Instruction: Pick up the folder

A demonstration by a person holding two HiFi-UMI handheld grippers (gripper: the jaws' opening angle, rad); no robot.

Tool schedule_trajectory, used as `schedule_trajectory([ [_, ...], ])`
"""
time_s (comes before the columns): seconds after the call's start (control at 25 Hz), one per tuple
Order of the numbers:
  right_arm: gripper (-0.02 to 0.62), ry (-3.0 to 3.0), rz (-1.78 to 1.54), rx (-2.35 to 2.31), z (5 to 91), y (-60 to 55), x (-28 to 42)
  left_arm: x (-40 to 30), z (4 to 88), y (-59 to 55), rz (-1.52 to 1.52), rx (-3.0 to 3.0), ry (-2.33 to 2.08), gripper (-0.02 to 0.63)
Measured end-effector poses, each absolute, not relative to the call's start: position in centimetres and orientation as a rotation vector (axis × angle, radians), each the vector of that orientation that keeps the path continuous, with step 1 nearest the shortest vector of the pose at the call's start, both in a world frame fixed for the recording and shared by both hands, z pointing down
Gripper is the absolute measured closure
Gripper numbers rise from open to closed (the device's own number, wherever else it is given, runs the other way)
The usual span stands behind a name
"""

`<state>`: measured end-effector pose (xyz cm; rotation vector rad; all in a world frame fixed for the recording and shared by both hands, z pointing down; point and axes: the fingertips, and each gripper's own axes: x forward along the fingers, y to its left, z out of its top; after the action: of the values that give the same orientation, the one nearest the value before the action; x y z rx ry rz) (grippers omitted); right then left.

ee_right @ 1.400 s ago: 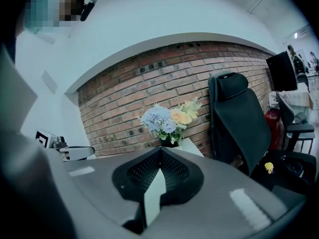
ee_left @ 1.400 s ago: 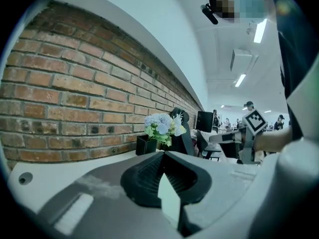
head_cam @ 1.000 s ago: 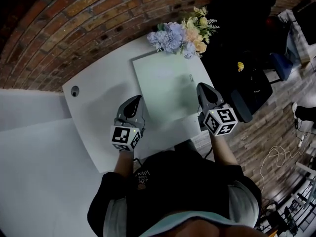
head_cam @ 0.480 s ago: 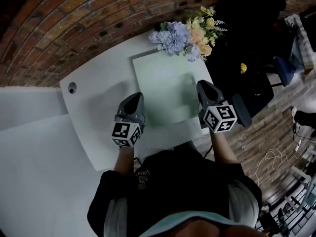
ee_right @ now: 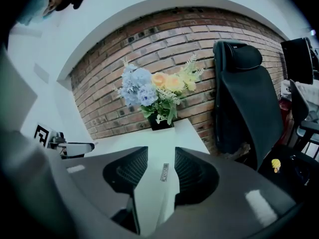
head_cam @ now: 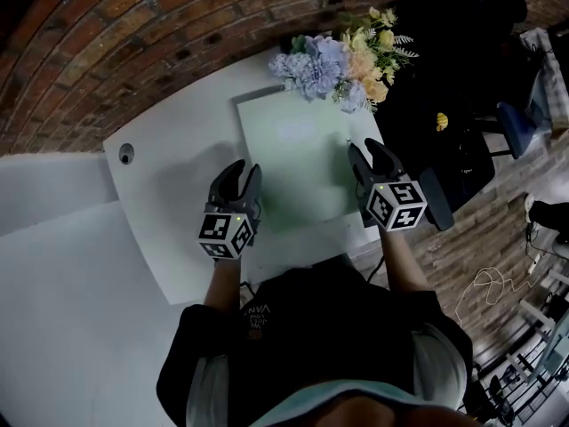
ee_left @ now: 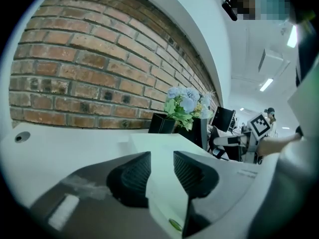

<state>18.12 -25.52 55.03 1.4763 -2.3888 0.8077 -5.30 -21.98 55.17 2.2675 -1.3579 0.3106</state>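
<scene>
We see the folder [head_cam: 298,154], pale green, lying flat on the white table [head_cam: 173,203] with its far right corner just beside a bunch of blue, peach and yellow flowers [head_cam: 342,56]. The flowers stand in a dark pot at the folder's far edge, against the brick wall [head_cam: 133,34].

Our left claw [head_cam: 244,169] sits at the folder's left edge, towards its near corner. Its jaws are opening. In the left gripper view the gap between the two ribbed pads shows only the folder's pale surface, and neither pad presses on it. We cannot tell whether the tips touch the sheet.

Our right claw [head_cam: 366,147] sits at the folder's right edge, roughly level with the left one across the sheet. Its jaws are opening too. The right gripper view shows the folder's surface through the gap, with a small narrow label [ee_right: 165,172] lying on the folder between the pads. Nothing is clamped here either.

Each claw carries its marker cube [head_cam: 224,236] on the side nearer to us than the folder. To the left of the folder, well apart from it, a small round hole [head_cam: 126,154] is set in the table. To the right of the folder, beyond the table's edge, stands a black office chair [ee_right: 244,98].
</scene>
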Motion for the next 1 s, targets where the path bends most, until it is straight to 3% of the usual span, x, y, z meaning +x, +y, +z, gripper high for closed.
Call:
schedule_trajectory([
  [0.36,0.343,-2.378,0.913,1.332,57.5,-26.1,17.5,-4.6,57.8,-22.1,0.324,2.177,-1.316,0.315],
  [0.84,0.216,-2.342,1.132,1.186,60.1,-26.2,16.6,-3.8,60.7,-21.7,0.286,2.011,-1.216,0.204],
  [1.0,0.199,-2.335,1.215,1.114,61.0,-25.8,16.0,-3.1,61.4,-21.6,0.291,1.985,-1.171,0.196],
])
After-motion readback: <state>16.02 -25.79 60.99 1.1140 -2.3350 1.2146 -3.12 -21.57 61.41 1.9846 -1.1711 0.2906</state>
